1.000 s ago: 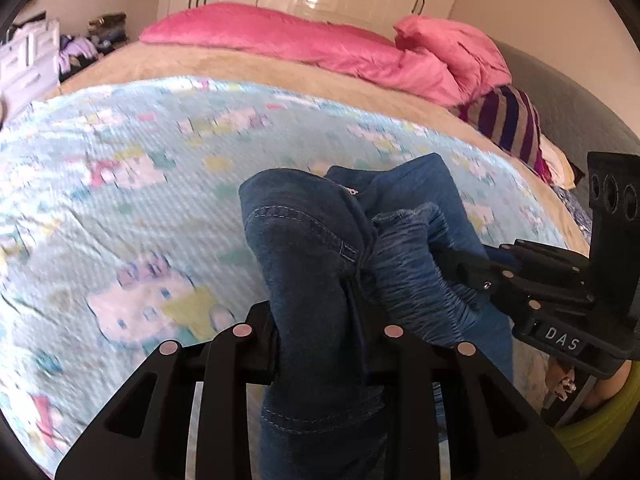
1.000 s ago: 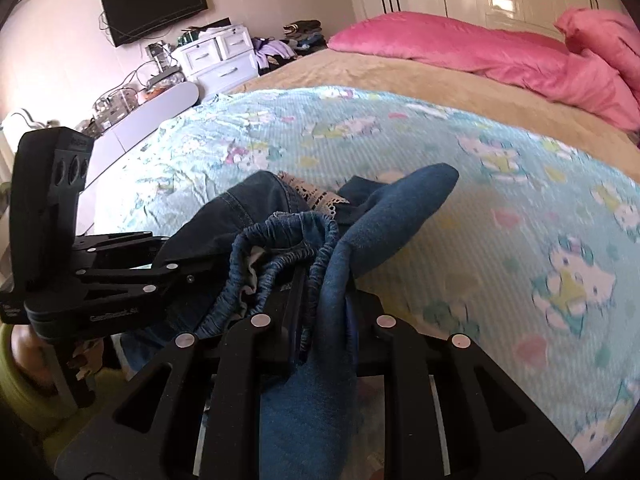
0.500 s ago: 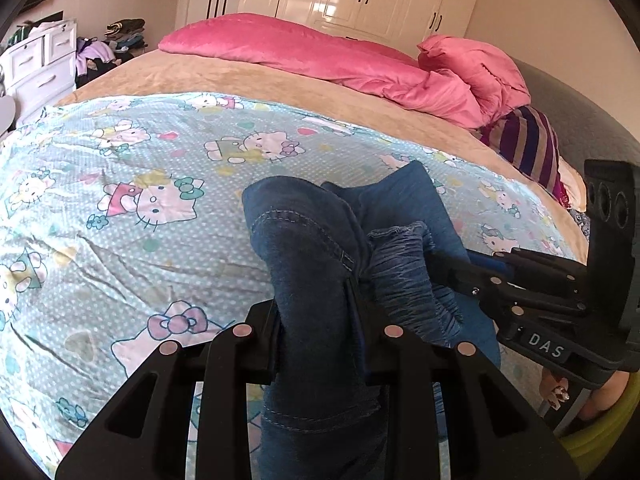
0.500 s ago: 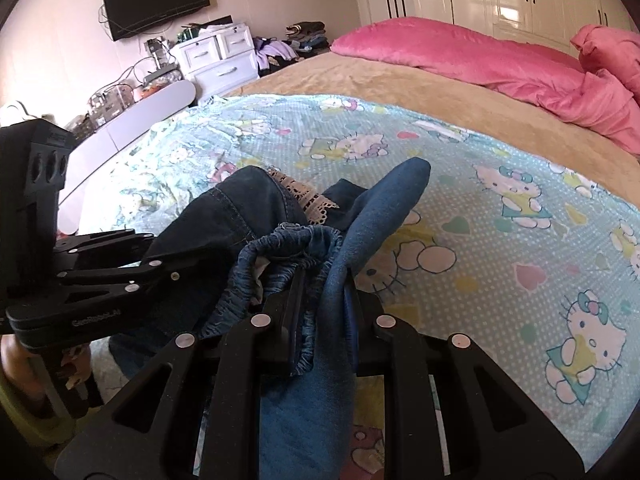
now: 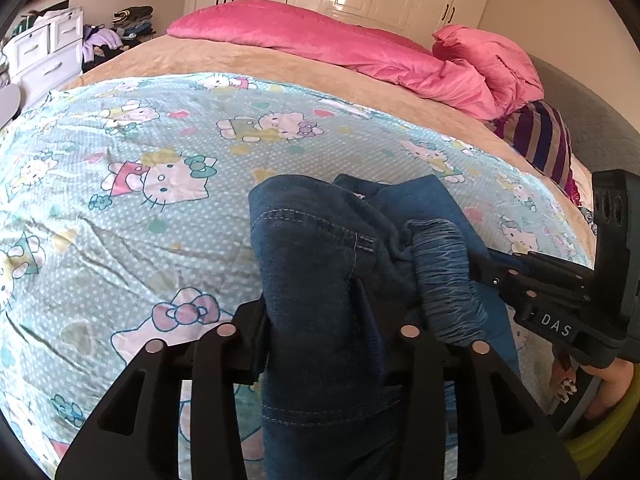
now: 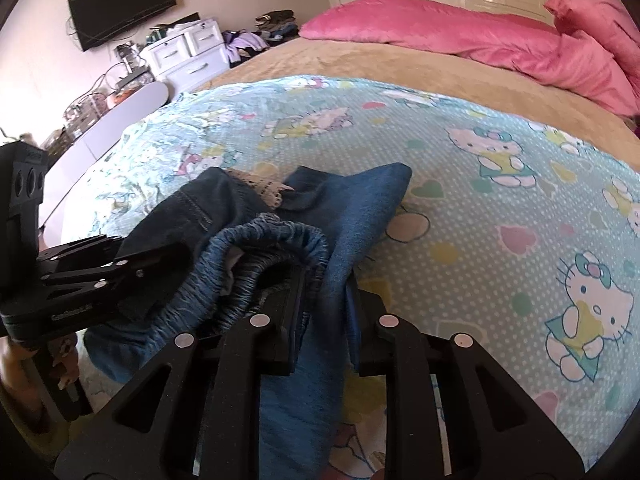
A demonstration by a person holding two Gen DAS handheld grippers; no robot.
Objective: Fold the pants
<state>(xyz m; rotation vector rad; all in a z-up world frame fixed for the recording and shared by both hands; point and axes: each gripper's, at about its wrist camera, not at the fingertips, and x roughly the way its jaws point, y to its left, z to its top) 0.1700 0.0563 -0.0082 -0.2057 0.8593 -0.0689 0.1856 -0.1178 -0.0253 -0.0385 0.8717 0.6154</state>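
Note:
Dark blue denim pants (image 5: 316, 264) hang bunched between my two grippers above the bed. My left gripper (image 5: 316, 312) is shut on one side of the pants' top edge; the fabric drapes down over its fingers. My right gripper (image 6: 324, 292) is shut on the other side of the pants (image 6: 348, 220), beside the gathered elastic waistband (image 6: 256, 256). The right gripper also shows at the right of the left wrist view (image 5: 496, 276), and the left gripper at the left of the right wrist view (image 6: 132, 264). The two grippers are close together.
A light blue cartoon-print sheet (image 5: 140, 200) covers the near part of the bed, over a tan blanket (image 5: 256, 60). Pink duvet and pillows (image 5: 360, 48) lie at the far end. A striped cushion (image 5: 544, 140) is at the right, white drawers (image 6: 188, 56) at the left.
Both grippers have risen and moved forward over the bed with the pants in them; more of the printed sheet shows beneath. Both stay shut on the fabric.

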